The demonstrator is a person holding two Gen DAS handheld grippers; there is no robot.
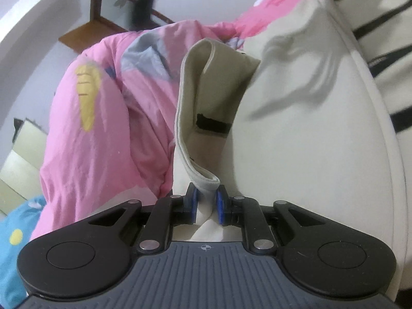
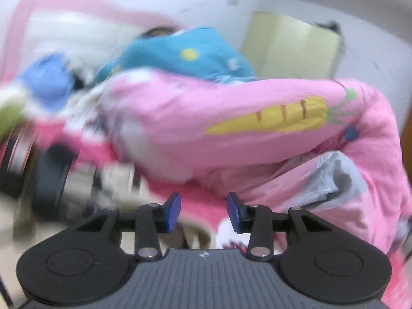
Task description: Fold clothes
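Note:
In the left wrist view a cream garment [image 1: 303, 128] with black stripes at its right side fills the middle and right. Its ribbed collar [image 1: 188, 108] loops up in the centre, with a black label under it. My left gripper [image 1: 206, 207] is shut on the garment's edge just below the collar, cloth pinched between the blue pads. In the right wrist view my right gripper [image 2: 203, 212] stands open with nothing between its blue pads [image 2: 173, 212]. It hovers over pink bedding, and the view is blurred on its left side.
A pink quilt [image 1: 103, 128] with a yellow carrot print [image 2: 270, 119] is bunched up behind the garment. A blue cloth with a yellow dot [image 2: 190, 54] lies beyond it. A wooden-framed piece of furniture [image 1: 103, 23] and a pale cabinet [image 2: 291, 43] stand by the white wall.

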